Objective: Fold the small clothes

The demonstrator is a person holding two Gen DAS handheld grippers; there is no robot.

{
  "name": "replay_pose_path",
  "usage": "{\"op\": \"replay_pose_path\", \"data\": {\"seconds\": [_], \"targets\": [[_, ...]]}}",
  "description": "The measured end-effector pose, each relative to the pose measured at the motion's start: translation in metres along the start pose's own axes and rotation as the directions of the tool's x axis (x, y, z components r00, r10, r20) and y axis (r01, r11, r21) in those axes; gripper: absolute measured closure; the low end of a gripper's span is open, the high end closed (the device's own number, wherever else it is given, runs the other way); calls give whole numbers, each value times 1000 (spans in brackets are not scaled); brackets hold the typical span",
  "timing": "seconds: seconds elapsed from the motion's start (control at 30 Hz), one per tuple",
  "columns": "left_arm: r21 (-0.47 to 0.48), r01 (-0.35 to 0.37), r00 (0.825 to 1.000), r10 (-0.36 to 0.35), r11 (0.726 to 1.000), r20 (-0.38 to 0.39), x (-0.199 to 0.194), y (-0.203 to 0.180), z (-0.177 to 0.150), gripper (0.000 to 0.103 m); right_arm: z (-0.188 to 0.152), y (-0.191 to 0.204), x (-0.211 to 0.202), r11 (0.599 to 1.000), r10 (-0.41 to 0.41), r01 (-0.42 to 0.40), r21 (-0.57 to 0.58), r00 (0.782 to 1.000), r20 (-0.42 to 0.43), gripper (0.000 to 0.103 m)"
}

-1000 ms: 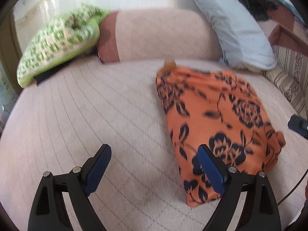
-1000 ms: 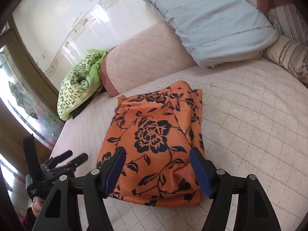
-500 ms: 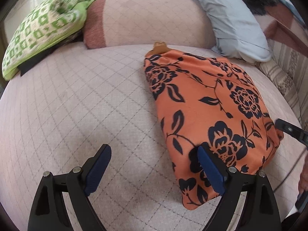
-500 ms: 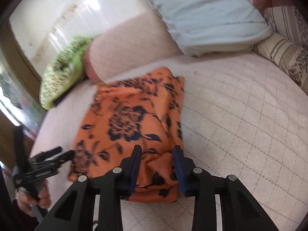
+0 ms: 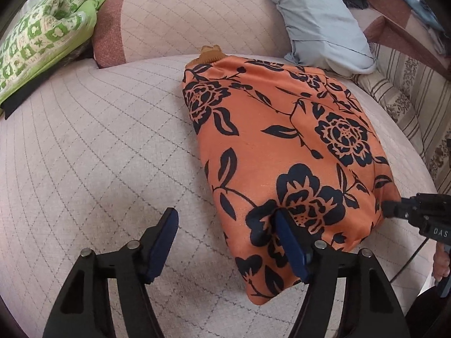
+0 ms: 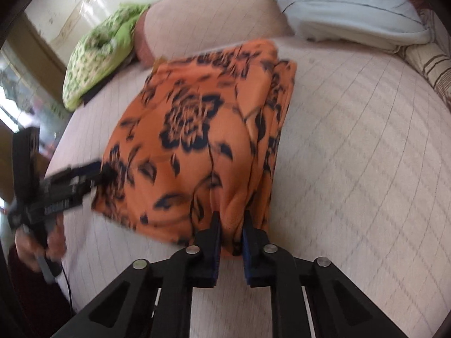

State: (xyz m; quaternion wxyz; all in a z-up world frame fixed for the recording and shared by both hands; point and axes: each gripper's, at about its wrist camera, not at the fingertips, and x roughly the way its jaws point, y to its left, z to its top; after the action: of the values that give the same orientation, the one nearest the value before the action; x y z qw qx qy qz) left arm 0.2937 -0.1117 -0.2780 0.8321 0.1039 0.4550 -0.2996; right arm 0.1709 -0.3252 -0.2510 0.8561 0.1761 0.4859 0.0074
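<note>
Right gripper (image 6: 231, 225) closing, its jaws pinching a fold at the near edge of the orange garment (image 6: 197, 146). Left gripper (image 5: 225, 242) is closing too, jaws apart: one pad presses on the garment's (image 5: 282, 146) near left corner, the other over bare bed (image 5: 93, 146). The garment lies folded on the quilted bed (image 6: 352, 155), green pillow (image 5: 42, 42) and grey pillow (image 5: 315, 19) beyond.

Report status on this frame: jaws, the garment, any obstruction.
Right gripper closing, jaws pinching the near edge of the orange floral garment. Left gripper closing, one pad over the garment's near left corner, no grip yet. Nothing in the way on the bed.
</note>
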Motion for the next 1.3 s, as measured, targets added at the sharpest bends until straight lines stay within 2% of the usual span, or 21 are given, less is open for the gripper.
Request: {"op": "replay_pose_path", "data": {"seconds": [0.1, 0.17, 0.2, 0.27, 0.37, 0.43, 0.5, 0.57, 0.67, 0.7, 0.73, 0.77, 0.8, 0.83, 0.9, 0.97, 1.07, 1.2, 1.23, 1.3], "targets": [[40, -18, 1000, 17, 999, 10, 2, -6, -2, 31, -1, -16, 5, 998, 24, -24, 60, 1000, -2, 91], [52, -21, 1000, 20, 998, 14, 1, -8, -1, 31, 3, -16, 1, 999, 35, -35, 42, 999, 10, 91], [52, -17, 1000, 16, 999, 17, 0, -8, -1, 31, 6, -14, -4, 999, 24, -24, 27, 999, 30, 88], [49, -13, 999, 11, 999, 44, -7, -7, 2, 31, 16, -17, -20, 999, 30, -33, 39, 995, 93, 88], [37, 3, 995, -6, 999, 102, -18, -7, 6, 31, 31, -23, -43, 992, 66, -88, 89, 972, 224, 86], [25, 28, 990, -31, 999, 140, -24, -6, 8, 29, 44, -18, -50, 995, 29, -57, 83, 951, 308, 86], [18, 55, 987, -58, 998, 151, -22, -7, 10, 28, 59, -12, -45, 994, 41, -71, 84, 946, 322, 86], [25, 58, 992, -61, 998, 114, -12, -9, 9, 27, 75, -7, -35, 990, 71, -108, 95, 942, 328, 86], [69, 30, 998, -34, 997, 54, 5, -17, 8, 27, 102, -5, -6, 979, 115, -160, 127, 945, 306, 86], [74, 29, 999, -31, 997, 33, 10, -18, 7, 27, 108, -5, 6, 975, 114, -161, 151, 953, 279, 86], [75, 44, 999, -45, 996, 5, 15, -18, 6, 24, 113, -7, 22, 974, 90, -133, 181, 969, 229, 86], [75, 72, 997, -70, 995, -34, 20, -18, 5, 24, 116, -10, 43, 974, 35, -68, 217, 988, 153, 85], [77, 77, 996, -73, 994, -51, 23, -18, 4, 22, 115, -15, 57, 969, 13, -41, 245, 993, 114, 85], [76, 82, 995, -77, 994, -58, 24, -17, 4, 22, 112, -18, 60, 964, 24, -61, 260, 990, 141, 85], [67, 93, 994, -90, 993, -56, 22, -14, 7, 22, 115, -15, 53, 966, 24, -58, 251, 991, 135, 85], [55, 92, 995, -90, 994, -34, 18, -12, 9, 22, 117, -7, 38, 972, 33, -70, 223, 986, 165, 85], [50, 81, 997, -81, 995, 4, 6, -7, 12, 22, 124, 11, 23, 974, 134, -165, 158, 972, 191, 84], [35, 104, 992, -106, 994, 67, -14, 2, 17, 22, 156, 50, 40, 981, 170, -179, 75, 979, 116, 84], [34, 97, 993, -100, 995, 68, -15, 5, 18, 22, 168, 57, 53, 979, 188, -193, 72, 979, 75, 84], [38, 76, 996, -78, 996, 41, -10, 7, 17, 22, 190, 68, 88, 983, 169, -168, 74, 986, -7, 84]]}}
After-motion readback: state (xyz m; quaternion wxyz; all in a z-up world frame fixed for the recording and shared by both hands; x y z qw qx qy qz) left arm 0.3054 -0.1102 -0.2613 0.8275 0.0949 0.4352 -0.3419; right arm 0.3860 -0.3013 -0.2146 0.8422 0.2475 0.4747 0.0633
